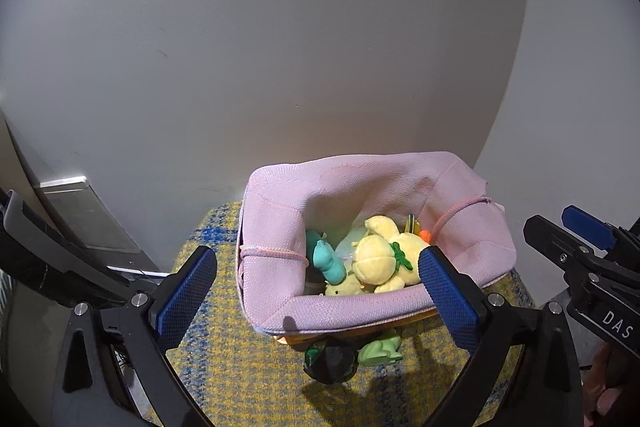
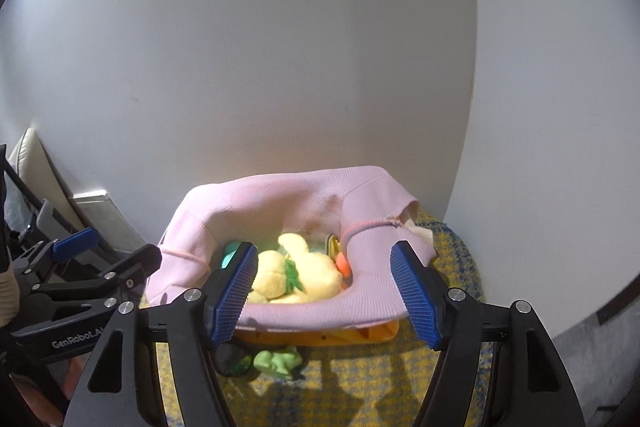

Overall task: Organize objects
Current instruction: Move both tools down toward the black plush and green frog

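A pink fabric basket point(image 1: 360, 311) point(image 2: 280, 211) stands on a yellow-and-blue woven cushion point(image 1: 240, 371) against the wall. Inside lie yellow plush toys point(image 1: 380, 259) point(image 2: 296, 275), a teal plush toy point(image 1: 328, 261) and something orange point(image 1: 425, 235). In front of the basket, on the cushion, lie a light green toy point(image 1: 380, 347) point(image 2: 280, 361) and a dark ball point(image 1: 330, 357) point(image 2: 234, 361). My left gripper point(image 1: 316, 255) hangs wide open over the basket's near rim, holding nothing. My right gripper point(image 2: 325, 250) is open beside it, also holding nothing. Each shows at the other view's edge.
A pale wall point(image 1: 280, 47) rises directly behind the basket. A silver flat panel point(image 1: 88, 219) leans at the left by the wall. Grey floor point(image 2: 580, 347) shows to the right of the cushion. The cushion's front part point(image 2: 360, 387) lies below the grippers.
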A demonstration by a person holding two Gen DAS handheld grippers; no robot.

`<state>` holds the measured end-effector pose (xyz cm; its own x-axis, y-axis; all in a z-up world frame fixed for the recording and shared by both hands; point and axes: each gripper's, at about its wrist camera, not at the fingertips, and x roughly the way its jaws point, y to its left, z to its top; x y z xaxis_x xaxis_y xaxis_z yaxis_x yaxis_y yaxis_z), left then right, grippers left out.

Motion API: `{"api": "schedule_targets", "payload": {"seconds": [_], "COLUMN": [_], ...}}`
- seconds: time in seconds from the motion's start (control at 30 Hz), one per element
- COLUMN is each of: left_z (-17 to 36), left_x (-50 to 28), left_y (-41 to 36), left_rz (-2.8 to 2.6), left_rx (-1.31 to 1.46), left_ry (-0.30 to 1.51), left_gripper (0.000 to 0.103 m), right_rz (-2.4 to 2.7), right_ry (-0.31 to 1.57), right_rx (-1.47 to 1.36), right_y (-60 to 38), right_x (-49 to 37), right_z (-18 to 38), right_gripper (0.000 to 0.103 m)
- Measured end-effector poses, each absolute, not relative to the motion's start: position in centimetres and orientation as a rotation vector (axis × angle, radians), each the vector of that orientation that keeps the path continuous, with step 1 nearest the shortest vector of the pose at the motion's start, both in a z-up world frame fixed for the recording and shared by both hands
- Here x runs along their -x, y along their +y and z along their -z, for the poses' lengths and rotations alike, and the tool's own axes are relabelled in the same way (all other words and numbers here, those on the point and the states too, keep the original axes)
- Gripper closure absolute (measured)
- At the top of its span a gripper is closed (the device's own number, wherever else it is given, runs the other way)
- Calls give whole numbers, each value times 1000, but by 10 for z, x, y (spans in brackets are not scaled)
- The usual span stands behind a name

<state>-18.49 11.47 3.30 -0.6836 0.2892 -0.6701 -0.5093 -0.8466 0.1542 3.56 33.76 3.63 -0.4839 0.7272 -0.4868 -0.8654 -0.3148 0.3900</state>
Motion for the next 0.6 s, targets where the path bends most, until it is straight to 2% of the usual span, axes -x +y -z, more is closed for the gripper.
{"api": "schedule_targets", "payload": {"seconds": [0.6], "left_z": [-7], "left_x": [168], "left_y": [78], "left_rz": [-2505], "left_rx": [947], "left_ry": [447], "left_gripper": [0], "right_rz": [-1938], "right_ry": [787], "right_rx": [286], "right_y": [301], "right_x": [-30], "right_z": [-10], "right_gripper": [34]}}
